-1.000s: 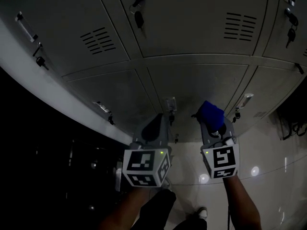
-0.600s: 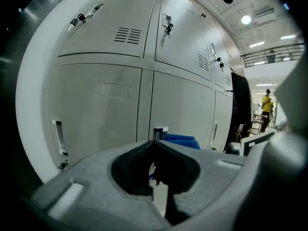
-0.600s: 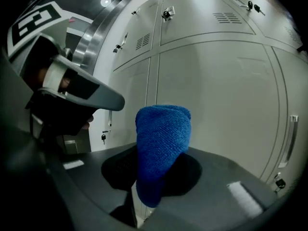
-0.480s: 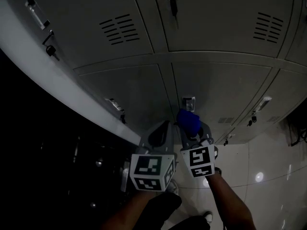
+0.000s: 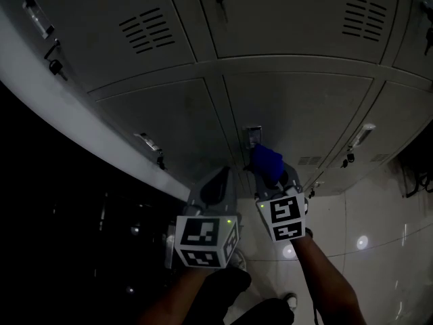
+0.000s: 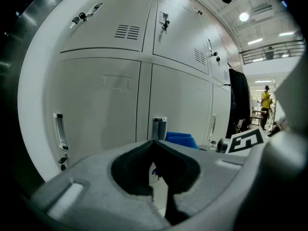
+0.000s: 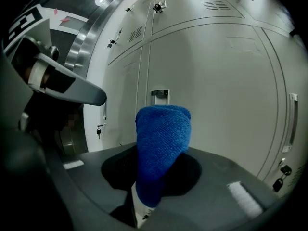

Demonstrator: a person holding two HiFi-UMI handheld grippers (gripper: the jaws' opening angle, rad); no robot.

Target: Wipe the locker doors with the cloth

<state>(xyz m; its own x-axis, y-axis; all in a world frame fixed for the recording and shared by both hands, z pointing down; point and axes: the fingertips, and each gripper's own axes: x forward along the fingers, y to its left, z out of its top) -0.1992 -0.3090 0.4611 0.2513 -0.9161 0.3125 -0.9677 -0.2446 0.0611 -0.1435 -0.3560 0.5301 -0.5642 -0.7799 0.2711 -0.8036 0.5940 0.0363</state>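
Though the right gripper had its jaws clamped on the blue cloth, the cloth stood up as a narrow bunched wad. It was held close to a lower locker door, just under the recessed handle. Contact with the metal could not be told.

Risks, as judged:
- The wad could snag on the handle if swept upward.
- The narrow tip would leave streaks of unwiped panel.
- A key hanging at the neighbouring door could be knocked.
- The left gripper, jaws together and empty, sat just beside the right one, so the two could bump.

Surface: smooth pale painted steel, vented doors above.

Room: glossy tiled floor with lamp glare. A distant person stood down the corridor.
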